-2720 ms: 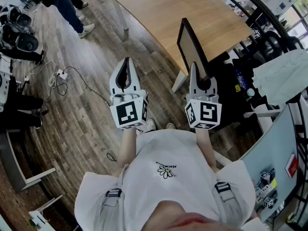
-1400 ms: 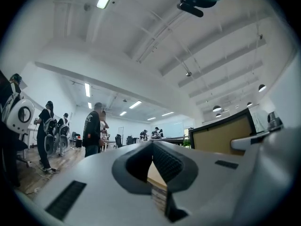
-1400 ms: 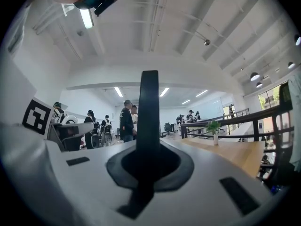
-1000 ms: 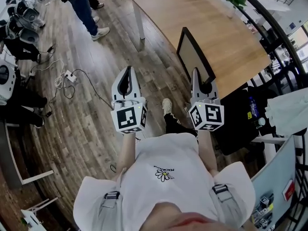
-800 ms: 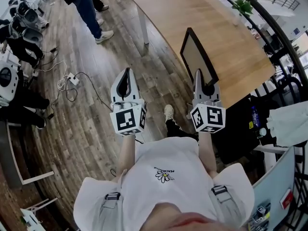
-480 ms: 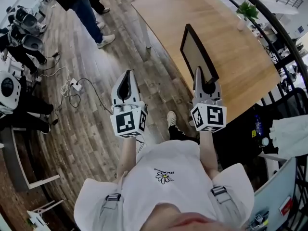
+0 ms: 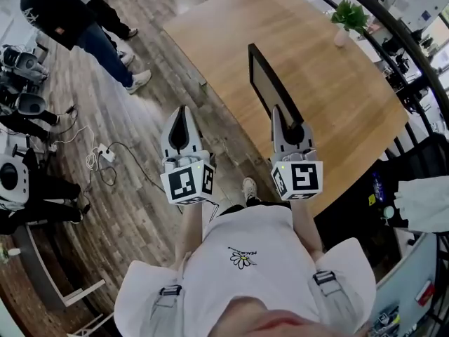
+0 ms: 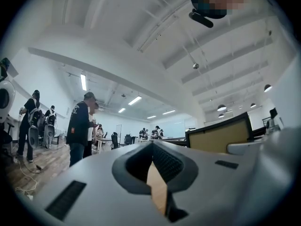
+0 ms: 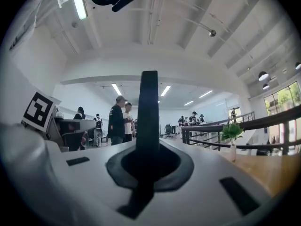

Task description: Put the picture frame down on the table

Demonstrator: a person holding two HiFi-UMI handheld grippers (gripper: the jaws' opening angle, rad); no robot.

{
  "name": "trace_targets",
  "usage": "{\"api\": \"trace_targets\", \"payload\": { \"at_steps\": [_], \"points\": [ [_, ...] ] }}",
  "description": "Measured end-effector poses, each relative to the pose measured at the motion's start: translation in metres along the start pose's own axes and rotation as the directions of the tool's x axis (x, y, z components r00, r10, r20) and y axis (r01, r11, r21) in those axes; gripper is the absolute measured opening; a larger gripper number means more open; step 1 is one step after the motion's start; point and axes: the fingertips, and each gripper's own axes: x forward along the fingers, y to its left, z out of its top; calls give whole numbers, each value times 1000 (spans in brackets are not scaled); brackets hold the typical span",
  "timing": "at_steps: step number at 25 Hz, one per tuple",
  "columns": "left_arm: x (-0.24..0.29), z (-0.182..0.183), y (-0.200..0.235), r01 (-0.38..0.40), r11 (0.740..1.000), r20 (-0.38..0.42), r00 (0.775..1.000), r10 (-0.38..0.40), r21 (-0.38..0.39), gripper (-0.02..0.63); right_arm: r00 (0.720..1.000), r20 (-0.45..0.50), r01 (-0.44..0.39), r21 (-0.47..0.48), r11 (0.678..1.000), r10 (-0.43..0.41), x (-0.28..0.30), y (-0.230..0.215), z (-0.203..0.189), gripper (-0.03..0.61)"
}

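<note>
The picture frame, black-edged with a tan panel, stands upright on edge in my right gripper, which is shut on its near end. In the head view it hangs over the near part of the wooden table. The right gripper view shows the frame's black edge rising straight up between the jaws. My left gripper is level beside it over the floor, shut and holding nothing. In the left gripper view the frame appears at the right.
A small potted plant stands at the table's far side. A person stands on the wooden floor at the upper left, with cables and equipment nearby. A black railing curves along the right.
Both grippers and the frame have moved forward towards the table. The frame now hangs over the tabletop instead of over the floor by its edge. The grip is unchanged.
</note>
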Motion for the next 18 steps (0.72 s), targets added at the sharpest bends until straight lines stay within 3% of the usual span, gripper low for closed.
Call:
{"api": "trace_targets", "payload": {
  "at_steps": [8,18],
  "points": [
    [56,6,-5,39,999,7,999,-39,29,16,1000,-6,6,99,995,-6,39,-21,-13,20],
    [91,-3,-1,106,994,7,994,-105,-15,16,995,-29,97,43,994,-95,50,-28,-22,20]
  ]
}}
